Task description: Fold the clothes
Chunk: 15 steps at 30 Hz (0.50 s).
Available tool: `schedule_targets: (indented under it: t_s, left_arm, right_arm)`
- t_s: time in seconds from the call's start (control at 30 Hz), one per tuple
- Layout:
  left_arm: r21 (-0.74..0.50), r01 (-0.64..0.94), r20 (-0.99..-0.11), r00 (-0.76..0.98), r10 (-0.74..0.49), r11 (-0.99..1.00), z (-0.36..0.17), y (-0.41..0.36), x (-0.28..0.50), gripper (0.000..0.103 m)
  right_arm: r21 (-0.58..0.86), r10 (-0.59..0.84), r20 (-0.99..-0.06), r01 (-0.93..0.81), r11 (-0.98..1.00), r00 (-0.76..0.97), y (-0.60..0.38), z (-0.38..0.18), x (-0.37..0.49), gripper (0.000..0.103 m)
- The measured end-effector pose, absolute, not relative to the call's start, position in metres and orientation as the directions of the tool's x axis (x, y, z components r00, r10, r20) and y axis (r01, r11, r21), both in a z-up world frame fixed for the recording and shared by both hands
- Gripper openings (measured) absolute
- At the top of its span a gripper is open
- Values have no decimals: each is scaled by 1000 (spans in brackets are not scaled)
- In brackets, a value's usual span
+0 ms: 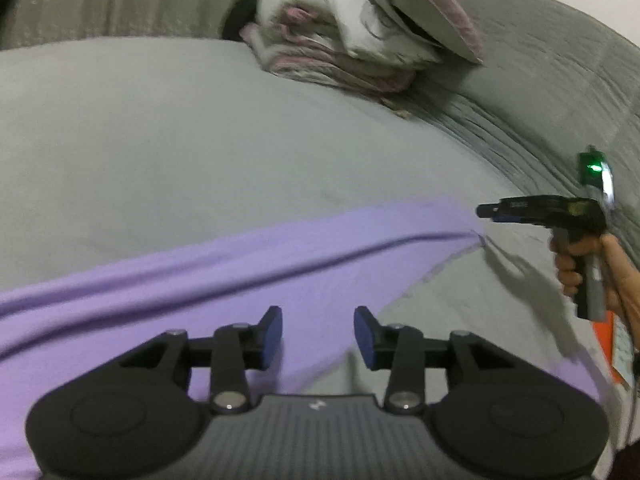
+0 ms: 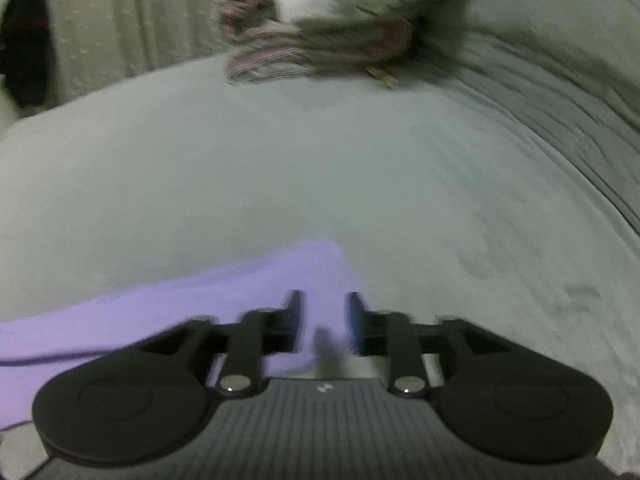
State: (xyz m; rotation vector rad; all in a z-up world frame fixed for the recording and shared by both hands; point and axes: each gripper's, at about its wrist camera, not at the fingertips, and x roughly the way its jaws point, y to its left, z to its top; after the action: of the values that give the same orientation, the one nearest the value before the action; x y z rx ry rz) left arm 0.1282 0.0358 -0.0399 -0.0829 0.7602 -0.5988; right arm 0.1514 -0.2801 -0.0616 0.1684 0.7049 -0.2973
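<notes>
Smooth lilac garment (image 1: 240,264) on grey bedsheet (image 1: 160,140)

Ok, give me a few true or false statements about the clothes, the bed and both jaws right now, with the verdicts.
1. The lilac cloth garment lies on the grey bedsheet. True.
2. The left gripper has its jaws clamped on the garment. False: they stand apart, gripping nothing.
3. A folded pink-and-white fabric pile sits at the far end. True.
4. The right gripper is shut. False: its jaws stand open.
</notes>
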Motion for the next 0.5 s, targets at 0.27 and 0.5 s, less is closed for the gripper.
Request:
schedule_targets:
  t_s: [0.27, 0.5]
  left_arm:
    - [-140, 205, -681, 690, -244, 969, -43, 80, 151, 47]
    - [-88, 13, -687, 723, -70, 996, -41, 109, 163, 51]
  right_arm:
    - [109, 115, -636, -60, 992, 763, -195, -60, 190, 44]
    - [61, 257, -633, -283, 957, 731, -120, -76, 217, 44]
